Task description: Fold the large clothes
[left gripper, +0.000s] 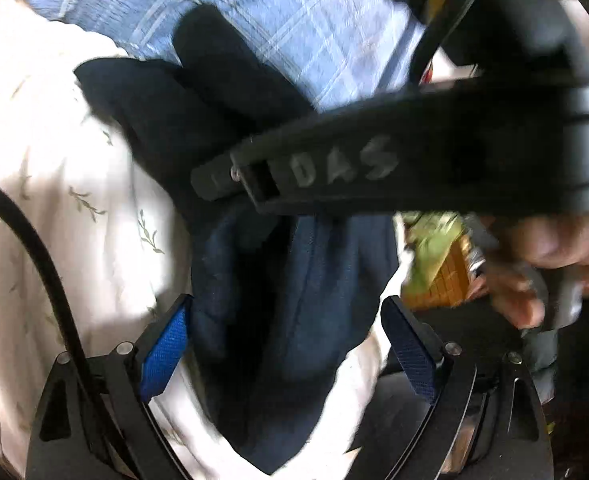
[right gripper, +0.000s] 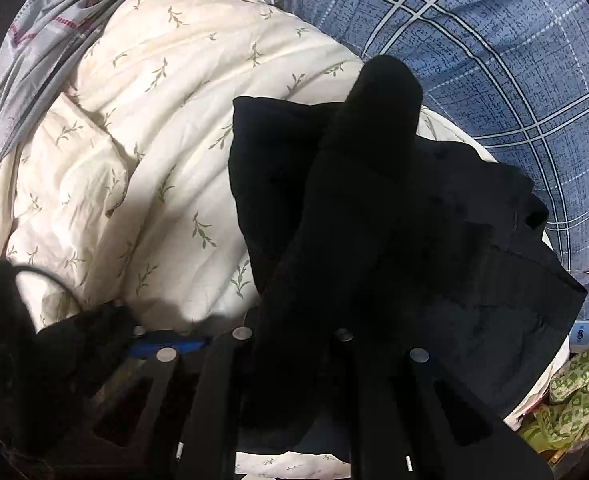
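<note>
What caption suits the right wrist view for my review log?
Right hand-held gripper shut on a dark garment draped over a cream leaf-print duvet, blue plaid sheet behind.

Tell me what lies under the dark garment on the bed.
Under the dark garment lies a cream quilt with a leaf print, and under that a blue checked sheet. Whatever lies directly beneath the garment's middle is covered. The right tool is shut on the garment.
</note>
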`<action>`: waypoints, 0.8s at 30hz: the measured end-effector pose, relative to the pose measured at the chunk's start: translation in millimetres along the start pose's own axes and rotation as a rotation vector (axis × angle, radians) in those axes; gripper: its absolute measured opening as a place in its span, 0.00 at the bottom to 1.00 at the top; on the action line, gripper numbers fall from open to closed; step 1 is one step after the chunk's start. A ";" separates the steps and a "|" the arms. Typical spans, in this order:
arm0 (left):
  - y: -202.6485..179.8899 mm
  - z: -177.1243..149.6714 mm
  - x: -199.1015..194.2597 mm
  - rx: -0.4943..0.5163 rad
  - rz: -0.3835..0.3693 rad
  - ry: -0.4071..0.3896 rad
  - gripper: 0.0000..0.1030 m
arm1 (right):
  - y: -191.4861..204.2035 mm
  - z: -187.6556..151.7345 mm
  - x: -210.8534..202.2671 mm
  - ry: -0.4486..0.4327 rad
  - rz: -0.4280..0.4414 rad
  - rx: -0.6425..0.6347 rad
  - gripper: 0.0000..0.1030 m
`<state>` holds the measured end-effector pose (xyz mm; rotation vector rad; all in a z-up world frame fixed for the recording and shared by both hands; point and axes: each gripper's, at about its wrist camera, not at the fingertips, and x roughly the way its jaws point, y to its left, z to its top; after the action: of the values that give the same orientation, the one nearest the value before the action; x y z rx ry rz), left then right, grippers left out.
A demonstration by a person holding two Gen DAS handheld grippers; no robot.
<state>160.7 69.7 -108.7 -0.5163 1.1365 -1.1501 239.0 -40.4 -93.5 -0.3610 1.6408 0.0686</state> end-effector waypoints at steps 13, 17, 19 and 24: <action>-1.8 -34.2 10.1 -0.017 -0.073 0.014 0.64 | -11.1 -1.8 1.1 -0.004 0.023 0.005 0.09; 4.0 -39.3 12.5 -0.091 0.004 -0.012 0.30 | -7.5 0.9 4.6 -0.006 0.012 0.012 0.10; -3.9 -46.2 10.8 -0.081 0.078 -0.046 0.26 | -5.2 -1.3 0.9 -0.014 0.016 0.001 0.10; -46.6 -49.5 17.1 -0.030 0.256 -0.096 0.25 | -16.1 -14.6 -12.5 -0.069 0.086 0.008 0.09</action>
<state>95.3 47.0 -97.6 -0.4307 1.1032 -0.8797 230.0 -57.0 -77.0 -0.2787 1.5872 0.1377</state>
